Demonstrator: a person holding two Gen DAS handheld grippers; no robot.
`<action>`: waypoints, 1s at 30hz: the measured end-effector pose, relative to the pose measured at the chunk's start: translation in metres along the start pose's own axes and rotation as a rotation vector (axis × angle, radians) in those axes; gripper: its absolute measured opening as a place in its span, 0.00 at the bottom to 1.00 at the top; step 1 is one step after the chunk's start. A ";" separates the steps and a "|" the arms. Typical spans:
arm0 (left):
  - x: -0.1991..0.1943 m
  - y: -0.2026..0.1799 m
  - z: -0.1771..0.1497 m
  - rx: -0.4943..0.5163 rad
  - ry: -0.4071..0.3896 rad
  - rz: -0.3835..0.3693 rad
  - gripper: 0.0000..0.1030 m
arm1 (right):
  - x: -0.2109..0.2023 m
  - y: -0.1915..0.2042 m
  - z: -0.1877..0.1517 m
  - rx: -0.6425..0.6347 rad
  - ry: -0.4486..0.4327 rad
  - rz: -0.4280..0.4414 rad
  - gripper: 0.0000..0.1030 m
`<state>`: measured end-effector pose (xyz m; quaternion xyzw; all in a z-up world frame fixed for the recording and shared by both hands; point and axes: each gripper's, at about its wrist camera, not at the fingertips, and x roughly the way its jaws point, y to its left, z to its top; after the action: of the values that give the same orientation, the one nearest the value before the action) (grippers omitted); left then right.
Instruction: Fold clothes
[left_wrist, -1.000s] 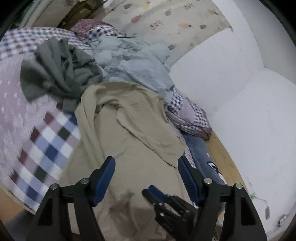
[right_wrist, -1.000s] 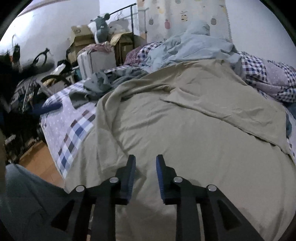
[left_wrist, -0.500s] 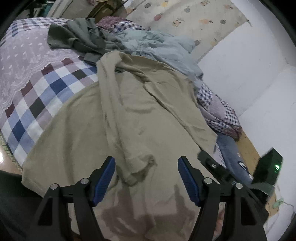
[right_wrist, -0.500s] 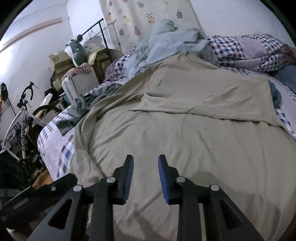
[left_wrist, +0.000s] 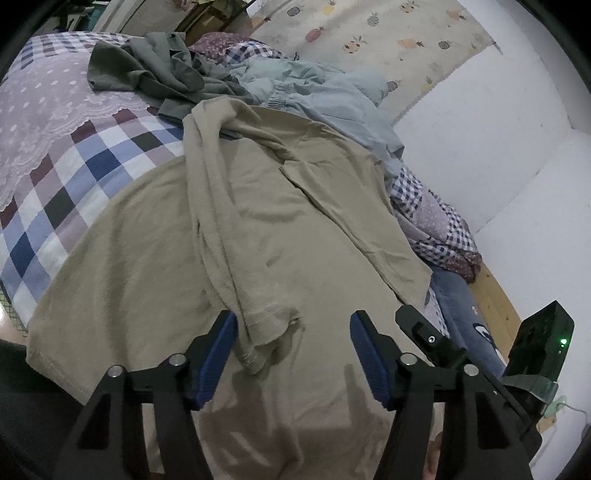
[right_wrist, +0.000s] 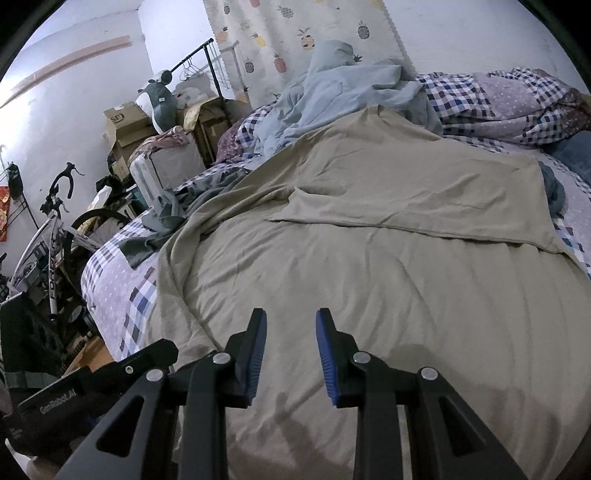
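Two grippers hover over a beige shirt (left_wrist: 295, 229) spread on the checked bedspread (left_wrist: 74, 177).

Left gripper (left_wrist: 291, 354) gapes wide, empty, a folded sleeve end at its 11 o'clock; right gripper (right_wrist: 290, 350) stands parted, grasping nothing. Grey (left_wrist: 147, 70) and pale blue clothes (left_wrist: 325, 96) lie heaped at 12 o'clock beyond the shirt.

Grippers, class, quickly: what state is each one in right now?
Left gripper: open, holding nothing, above the beige shirt.
Right gripper: open, narrower gap, holding nothing.
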<state>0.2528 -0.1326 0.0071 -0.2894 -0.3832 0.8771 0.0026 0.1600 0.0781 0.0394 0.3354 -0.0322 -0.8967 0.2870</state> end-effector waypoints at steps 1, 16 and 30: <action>-0.002 -0.001 0.000 0.001 -0.003 -0.005 0.63 | 0.000 0.000 0.000 0.000 -0.001 -0.001 0.29; 0.009 0.008 -0.003 -0.075 0.037 0.001 0.63 | 0.003 0.004 -0.002 -0.009 0.009 0.009 0.29; 0.022 0.013 0.002 -0.127 0.043 -0.018 0.58 | 0.002 0.005 -0.004 -0.016 0.008 0.007 0.29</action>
<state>0.2369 -0.1383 -0.0118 -0.3041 -0.4405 0.8447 0.0002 0.1637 0.0734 0.0365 0.3367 -0.0248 -0.8945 0.2931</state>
